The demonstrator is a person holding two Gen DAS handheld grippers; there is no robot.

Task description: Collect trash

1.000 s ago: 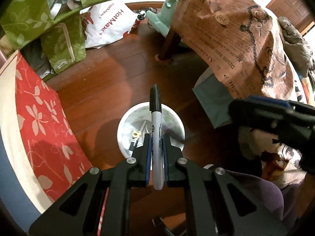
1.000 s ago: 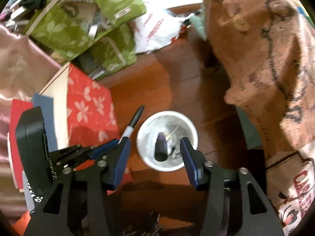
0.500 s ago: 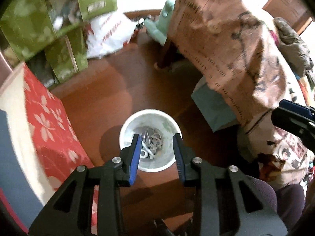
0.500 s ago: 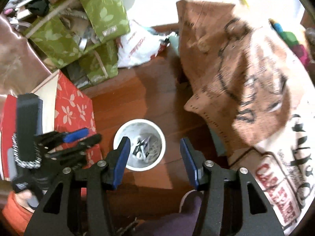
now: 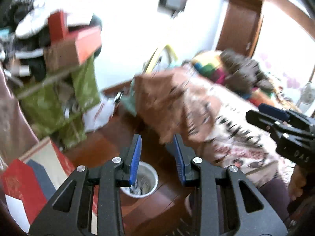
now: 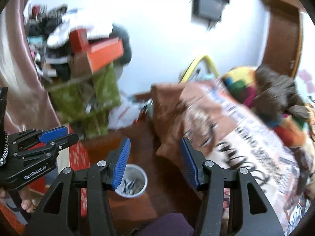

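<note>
A dark red wooden floor [image 5: 102, 153] carries a round white plastic bin [image 6: 132, 181] with small scraps inside. Above it the left gripper [image 5: 157, 157] stands spread and empty, its jaws having just been opening; the right gripper [image 6: 155, 161] hangs wider apart, also empty.

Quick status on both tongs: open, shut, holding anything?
Left tongs: open, nothing between the pads; the jaws have just been opening.
Right tongs: open, empty.
</note>
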